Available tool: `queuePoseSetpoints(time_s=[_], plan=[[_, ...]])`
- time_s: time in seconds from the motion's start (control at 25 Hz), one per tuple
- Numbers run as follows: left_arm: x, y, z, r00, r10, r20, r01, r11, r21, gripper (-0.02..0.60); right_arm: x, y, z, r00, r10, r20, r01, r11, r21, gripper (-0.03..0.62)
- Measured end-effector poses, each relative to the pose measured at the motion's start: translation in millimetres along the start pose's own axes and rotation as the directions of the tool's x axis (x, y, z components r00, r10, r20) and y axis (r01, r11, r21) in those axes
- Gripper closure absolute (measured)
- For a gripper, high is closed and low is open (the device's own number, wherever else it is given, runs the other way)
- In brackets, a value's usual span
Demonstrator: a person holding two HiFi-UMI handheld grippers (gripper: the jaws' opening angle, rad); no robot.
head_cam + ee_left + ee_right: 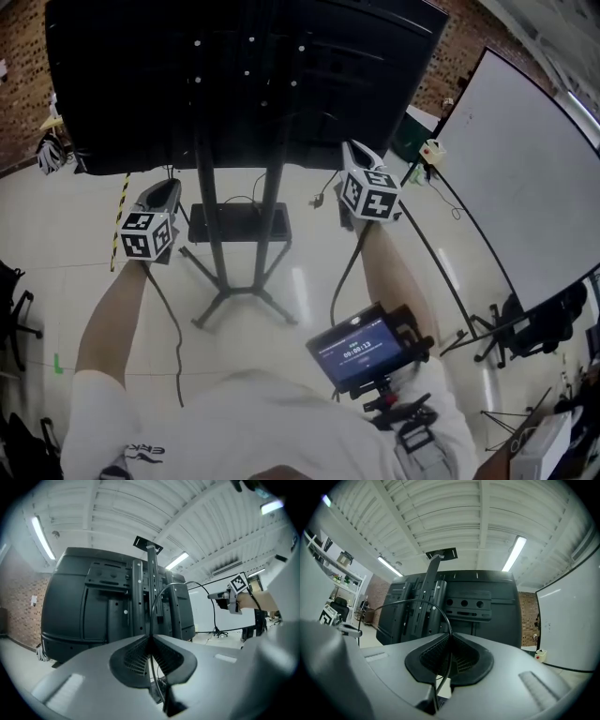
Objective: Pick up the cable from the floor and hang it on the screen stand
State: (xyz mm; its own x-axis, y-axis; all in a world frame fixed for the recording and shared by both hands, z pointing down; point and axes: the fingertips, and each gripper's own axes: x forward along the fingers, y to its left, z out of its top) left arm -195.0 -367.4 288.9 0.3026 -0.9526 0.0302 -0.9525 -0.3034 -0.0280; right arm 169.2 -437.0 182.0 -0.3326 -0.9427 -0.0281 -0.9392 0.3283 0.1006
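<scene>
you're working under bright ceiling strip lights (513, 555), and they glare in white streaks off the glossy floor (309, 291) in your head view. the screen (141, 94) reads dark, nearly featureless. both gripper views bend hard at the edges, with black corners and a blurred foreground.

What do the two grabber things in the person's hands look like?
The left gripper and the right gripper are smooth grey shells. Each carries a white cube with black square markers. Inside, the fingers have black ribbed pads. The person wears a white short-sleeved shirt.
</scene>
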Motion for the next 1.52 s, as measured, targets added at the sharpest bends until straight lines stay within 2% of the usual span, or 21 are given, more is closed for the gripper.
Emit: queuePoseSetpoints(time_s=[0.16, 0.4, 0.76, 1.0, 1.2, 1.52], plan=[[4.0, 8.3, 47.8, 1.000, 0.025, 0.014, -0.025, 1.000, 0.013, 0.565, 13.1, 1.6, 8.4, 1.000, 0.019, 0.018, -0.018, 1.000, -0.018, 0.563], [18.8, 20.0, 111.2, 0.993, 0.091, 0.077, -0.092, 0.996, 0.018, 0.565, 36.2, -0.8, 26.4, 0.997, 0.058, 0.058, -0.055, 0.997, -0.063, 0.563], [53.2, 37.2, 181.4, 0.982, 0.159, 0.097, -0.162, 0.987, 0.018, 0.566, 79.8, -9.4, 69.2, 0.987, 0.099, 0.128, -0.085, 0.990, -0.114, 0.565], [83.2, 74.2, 217.4, 0.980, 0.173, 0.102, -0.177, 0.984, 0.025, 0.566, 115.5, -13.8, 106.8, 0.981, 0.067, 0.183, -0.042, 0.990, -0.134, 0.565], [105.3, 103.8, 239.3, 0.980, 0.179, 0.092, -0.182, 0.983, 0.029, 0.566, 140.1, -14.0, 133.0, 0.982, 0.022, 0.190, 0.008, 0.987, -0.159, 0.565], [136.0, 122.2, 241.0, 0.986, 0.165, 0.038, -0.166, 0.985, 0.047, 0.566, 171.4, -10.5, 133.8, 0.993, -0.056, 0.099, 0.078, 0.970, -0.232, 0.565]])
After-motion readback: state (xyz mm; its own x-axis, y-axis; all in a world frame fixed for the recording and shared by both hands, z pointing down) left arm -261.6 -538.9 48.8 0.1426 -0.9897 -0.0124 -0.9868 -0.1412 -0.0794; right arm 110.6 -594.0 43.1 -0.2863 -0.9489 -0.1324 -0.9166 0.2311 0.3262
